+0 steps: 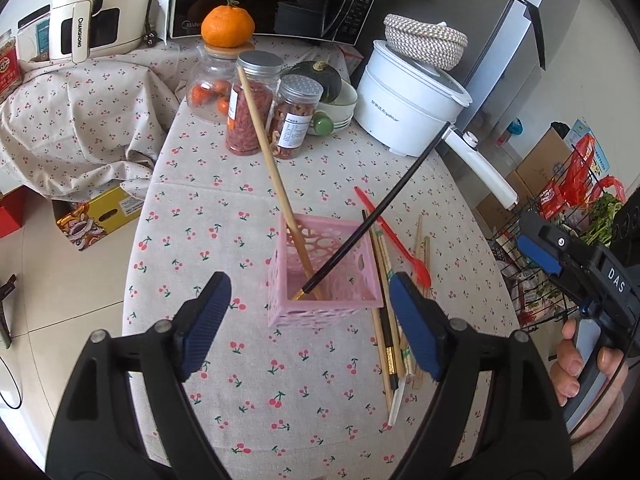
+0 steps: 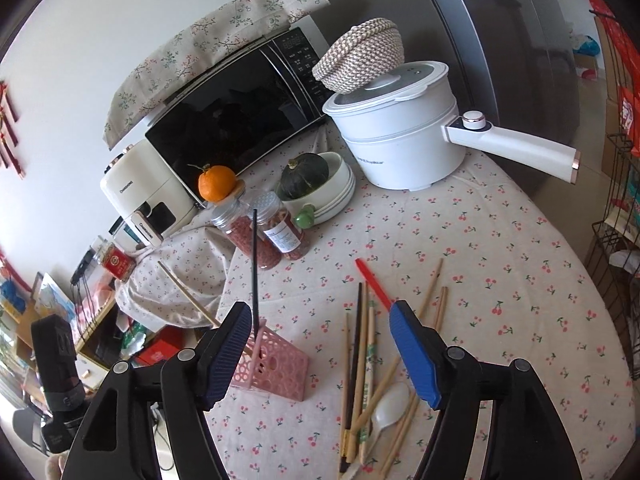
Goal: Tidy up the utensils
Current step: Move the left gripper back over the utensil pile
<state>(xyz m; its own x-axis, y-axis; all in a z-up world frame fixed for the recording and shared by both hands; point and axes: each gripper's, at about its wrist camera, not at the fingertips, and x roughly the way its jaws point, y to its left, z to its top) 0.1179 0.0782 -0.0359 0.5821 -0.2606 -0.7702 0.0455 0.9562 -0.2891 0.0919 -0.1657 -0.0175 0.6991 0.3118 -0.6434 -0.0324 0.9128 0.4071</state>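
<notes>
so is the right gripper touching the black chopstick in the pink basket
Cannot tell. In the right wrist view the black chopstick runs behind the gripper's left pad; the left wrist view hides it.

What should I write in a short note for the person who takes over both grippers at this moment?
Left gripper: open, empty, above the pink basket.
Right gripper: open, empty, above the loose utensils.
Done: a wooden chopstick and a black chopstick lean inside the basket.
Left: beside the basket on the tablecloth lie a pile of chopsticks, a red spoon and a white spoon. Put them into the basket.
</notes>
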